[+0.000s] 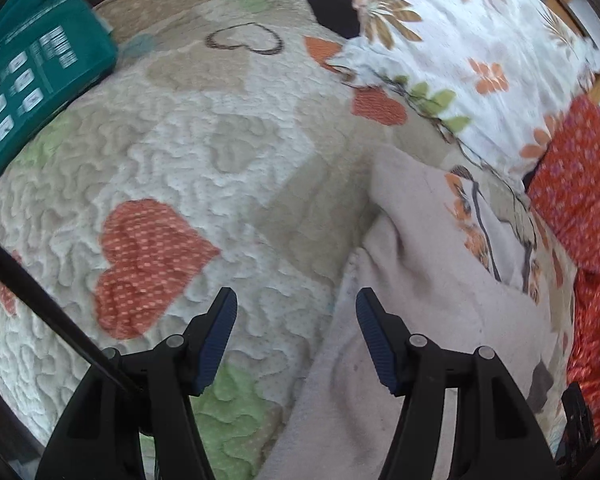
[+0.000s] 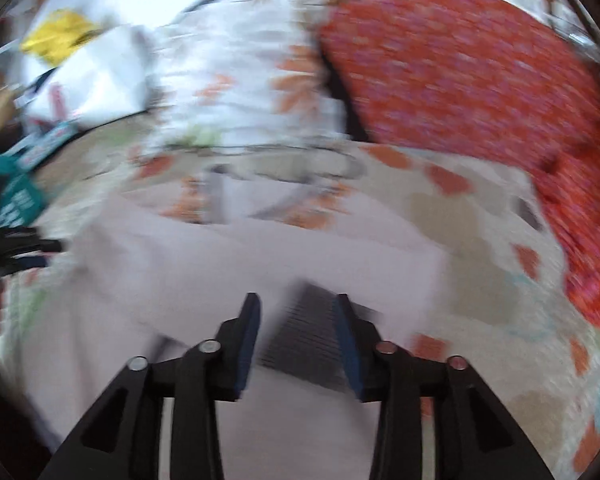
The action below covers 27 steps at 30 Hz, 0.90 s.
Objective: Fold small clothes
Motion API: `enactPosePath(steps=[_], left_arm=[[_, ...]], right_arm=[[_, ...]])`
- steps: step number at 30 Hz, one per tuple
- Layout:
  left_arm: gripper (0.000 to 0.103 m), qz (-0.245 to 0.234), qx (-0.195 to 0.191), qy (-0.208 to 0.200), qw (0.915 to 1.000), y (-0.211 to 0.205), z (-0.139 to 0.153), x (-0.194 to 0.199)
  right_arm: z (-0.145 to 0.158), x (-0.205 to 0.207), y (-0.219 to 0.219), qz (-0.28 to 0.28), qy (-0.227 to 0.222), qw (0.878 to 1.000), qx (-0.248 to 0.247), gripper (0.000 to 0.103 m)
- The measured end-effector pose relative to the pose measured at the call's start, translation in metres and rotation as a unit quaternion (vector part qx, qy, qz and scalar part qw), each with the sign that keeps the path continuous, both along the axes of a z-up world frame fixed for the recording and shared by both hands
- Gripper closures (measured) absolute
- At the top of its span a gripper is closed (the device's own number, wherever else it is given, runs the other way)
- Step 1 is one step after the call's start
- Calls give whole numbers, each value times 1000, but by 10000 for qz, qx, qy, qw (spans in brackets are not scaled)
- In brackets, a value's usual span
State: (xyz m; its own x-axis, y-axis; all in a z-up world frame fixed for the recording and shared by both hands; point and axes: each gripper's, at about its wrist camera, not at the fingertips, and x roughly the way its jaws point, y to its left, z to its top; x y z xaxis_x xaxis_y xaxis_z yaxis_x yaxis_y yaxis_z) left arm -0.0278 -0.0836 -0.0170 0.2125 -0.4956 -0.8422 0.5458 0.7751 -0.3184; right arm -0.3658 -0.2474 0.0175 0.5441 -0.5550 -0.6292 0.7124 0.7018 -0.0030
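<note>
Across the quilted bedspread (image 1: 188,152) under my left claw (image 1: 296,312) I see puffy stitched swirls, orange dotted hearts, green patches and one outlined heart farther off. My left claw hangs with its jaws standing apart, blue ribbed pads bare, nothing between them; its right finger is over the near edge of the pale pinkish garment (image 1: 420,280), which lies flat on the bed to the right, soft and matte, with a leaf-and-branch print on its far part. At far left sits a teal carton (image 1: 36,80) with rows of small white pictures and white print too blurred for me to read. Beyond the garment, a white pillow (image 1: 460,40) with orange flowers and green leaves crowds the far right, and a red speckled cloth (image 1: 580,184) lies just right of it.

From the right wrist everything is smeared. My right claw (image 2: 296,320) is over the same pale garment (image 2: 260,256), jaws parted and pressing on nothing; a dark ribbed patch (image 2: 300,328) of the fabric shows between the fingers. Farther off I make out the floral pillow (image 2: 240,72), the red cloth (image 2: 480,80), and a yellow-and-white heap (image 2: 80,56) at far left.
</note>
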Motion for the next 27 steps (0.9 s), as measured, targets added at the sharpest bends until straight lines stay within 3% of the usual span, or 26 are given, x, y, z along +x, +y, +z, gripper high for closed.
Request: enactPosePath(steps=[4,8,12,15,16,17,18,22,24,27], left_arm=[[42,268,-76,310,9991,13,-3,7],[42,246,-156,556,9980,20,-6,11],[42,260,-156,601,9977,25,-8,15],[42,307,-229,715,9967,28,-8,20],[42,328,-279,743,9963,30,-7,21],[42,340,-304,746,9962,31,-6,22],[42,355,-314,705,9964,32,-4,24],[42,426,-269,499,9975,34,1,28],[42,484,-229,412,9977,34,2,31],[42,507,-226,342,9979,35,4,31]], right_arm=[[14,84,5,899,109,9955,264,53],[10,181,4,1476,443,9871,440,53],[-11,275,-4,1914,907,9742,778,53],[-35,322,-10,2045,1398,9645,911,53],[-41,331,-11,2036,1521,9632,872,56],[-47,341,-13,2007,1643,9622,826,83],[-50,346,-16,1943,1680,9631,798,97],[-63,359,-55,700,1990,9767,407,99],[-62,357,-63,496,1935,9793,331,99],[-51,342,-55,674,1770,9804,535,94]])
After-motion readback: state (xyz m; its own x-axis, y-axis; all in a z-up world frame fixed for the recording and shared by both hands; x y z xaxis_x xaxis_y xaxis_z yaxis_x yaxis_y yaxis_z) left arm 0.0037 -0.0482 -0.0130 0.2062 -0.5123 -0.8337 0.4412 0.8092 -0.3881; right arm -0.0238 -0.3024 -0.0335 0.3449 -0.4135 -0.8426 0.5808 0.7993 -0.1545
